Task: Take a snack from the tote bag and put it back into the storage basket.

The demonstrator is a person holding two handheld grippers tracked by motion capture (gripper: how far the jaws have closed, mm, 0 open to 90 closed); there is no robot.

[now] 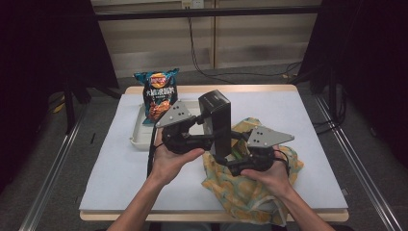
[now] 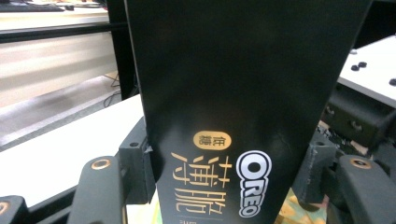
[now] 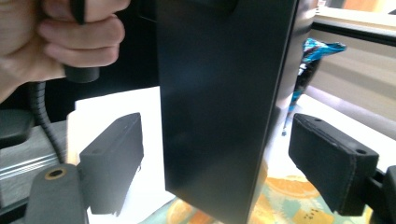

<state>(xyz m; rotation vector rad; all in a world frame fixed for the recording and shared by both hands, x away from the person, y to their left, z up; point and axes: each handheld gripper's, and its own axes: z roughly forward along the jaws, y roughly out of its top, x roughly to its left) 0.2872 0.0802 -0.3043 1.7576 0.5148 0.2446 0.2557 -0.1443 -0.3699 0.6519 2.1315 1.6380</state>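
Observation:
A tall black Oreo box [image 1: 219, 122] stands upright in the air over a yellow fruit-print cloth bag [image 1: 250, 192] lying at the table's front right. My left gripper [image 1: 207, 131] is shut on the box, and in the left gripper view its jaws press both sides of the box [image 2: 233, 93] by the Oreo logo. My right gripper [image 1: 227, 161] sits low at the box's bottom end, above the bag. In the right gripper view its pads [image 3: 327, 163] stand wide apart on either side of the box [image 3: 219, 93], with gaps to it.
A blue bag of crisps [image 1: 159, 94] leans in a white tray [image 1: 137, 137] at the back left of the pale table [image 1: 288, 110]. The person's other hand [image 3: 56, 42] grips its handle at top left of the right gripper view. Dark curtains flank the table.

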